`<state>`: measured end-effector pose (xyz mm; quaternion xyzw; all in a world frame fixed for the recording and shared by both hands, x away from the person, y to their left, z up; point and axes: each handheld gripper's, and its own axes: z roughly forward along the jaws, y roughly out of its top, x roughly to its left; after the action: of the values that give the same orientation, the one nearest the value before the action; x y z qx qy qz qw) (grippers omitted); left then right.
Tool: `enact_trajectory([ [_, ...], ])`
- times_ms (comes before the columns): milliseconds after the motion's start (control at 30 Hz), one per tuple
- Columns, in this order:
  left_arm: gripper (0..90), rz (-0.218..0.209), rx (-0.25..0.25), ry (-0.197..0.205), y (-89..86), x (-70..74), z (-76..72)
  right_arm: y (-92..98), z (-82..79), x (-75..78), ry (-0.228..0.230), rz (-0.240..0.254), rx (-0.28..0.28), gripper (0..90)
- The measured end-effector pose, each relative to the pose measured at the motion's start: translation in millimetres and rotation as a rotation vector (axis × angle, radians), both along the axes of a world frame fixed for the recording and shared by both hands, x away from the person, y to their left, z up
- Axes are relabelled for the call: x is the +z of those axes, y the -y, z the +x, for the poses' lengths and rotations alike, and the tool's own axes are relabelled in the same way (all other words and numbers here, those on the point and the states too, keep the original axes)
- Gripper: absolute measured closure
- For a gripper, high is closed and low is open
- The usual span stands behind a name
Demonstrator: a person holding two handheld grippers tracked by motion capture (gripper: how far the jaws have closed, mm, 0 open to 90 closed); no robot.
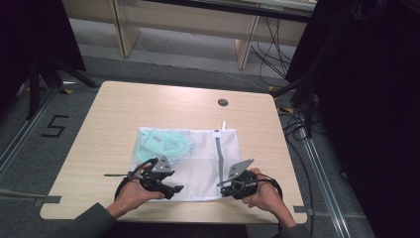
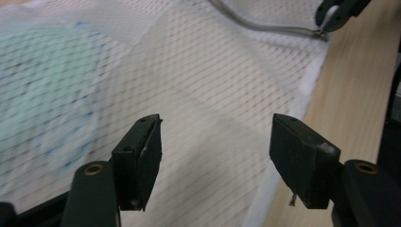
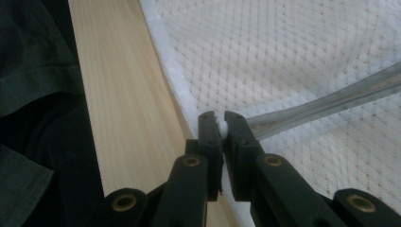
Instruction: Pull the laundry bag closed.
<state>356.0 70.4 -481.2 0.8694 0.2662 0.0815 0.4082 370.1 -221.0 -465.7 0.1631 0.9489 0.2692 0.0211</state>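
A white mesh bag [image 1: 198, 156] lies flat on the table, with a pale green garment [image 1: 166, 144] inside its left half. A grey zipper [image 1: 219, 153] runs down the bag near its right side. My right gripper [image 3: 221, 125] is shut on a small white pull [image 3: 220, 124] at the near end of the zipper [image 3: 331, 101], by the bag's near edge. My left gripper [image 2: 215, 151] hovers open over the mesh [image 2: 203, 71] at the bag's near edge, nothing between its fingers. The green garment [image 2: 42, 94] lies blurred to its left, and the right gripper [image 2: 338, 12] shows at the top right.
The wooden table [image 1: 124, 109] has a round cable port [image 1: 223, 102] at its back. Bare wood [image 3: 118, 94] lies between the bag and the near edge, where a dark sleeve [image 3: 28, 71] rests. Cables and dark stands flank the table.
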Motion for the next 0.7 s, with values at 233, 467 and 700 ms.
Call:
enact_trajectory([
  [233, 36.7, -0.058, -0.060, -0.022, 35.8, -7.0, -8.5, 0.3, 1.6, 3.5, 0.000, 0.018, -0.013, 86.4],
  [467, 37.1, -0.041, -0.091, -0.026, 49.6, -13.3, -11.7, 0.3, 2.0, 4.8, 0.001, 0.023, -0.018, 86.4],
  [700, 38.2, -0.060, -0.129, -0.016, 62.1, -16.7, -14.1, -0.5, 2.1, 7.1, -0.004, 0.029, -0.025, 86.4],
])
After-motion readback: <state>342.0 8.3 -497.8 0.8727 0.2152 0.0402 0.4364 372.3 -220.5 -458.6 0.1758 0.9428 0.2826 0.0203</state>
